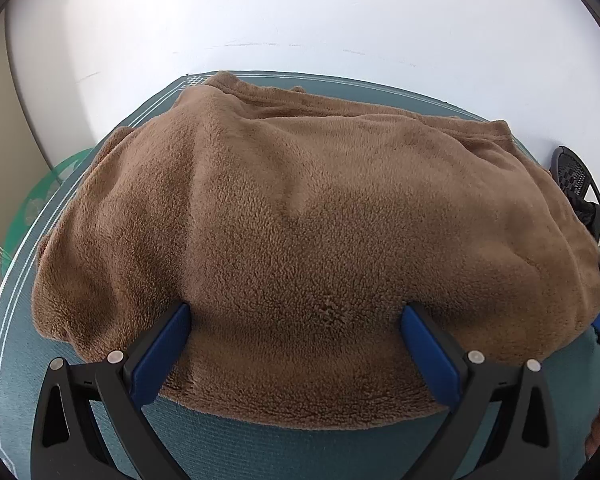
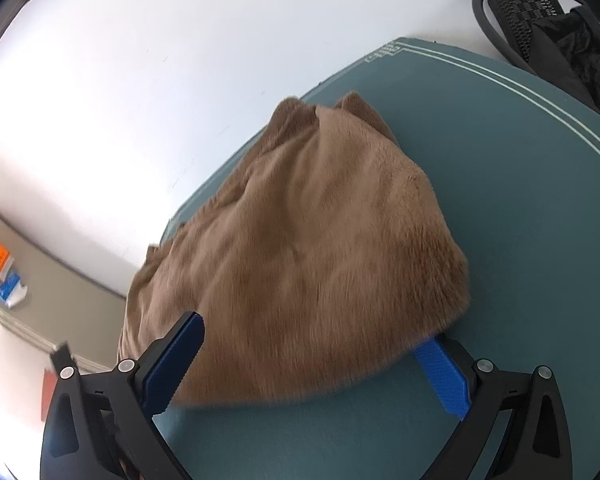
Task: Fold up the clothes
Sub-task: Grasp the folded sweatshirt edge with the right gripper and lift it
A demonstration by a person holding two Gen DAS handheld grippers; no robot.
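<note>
Both wide open, left tool [image 1: 296, 320], right tool [image 2: 312, 340], brown fleece [image 1: 300, 220]

We see a brown fleece garment [image 1: 300, 220] lying folded on the teal table mat [image 1: 320, 452], thick and plush, its pile soft and bumpy with shallow creases. It covers most of the mat, its near hem curving close to the front edge. From the right wrist view the same garment [image 2: 308, 248] looks blurred, a doubled-over mound with its far corner raised in small peaks.
</note>
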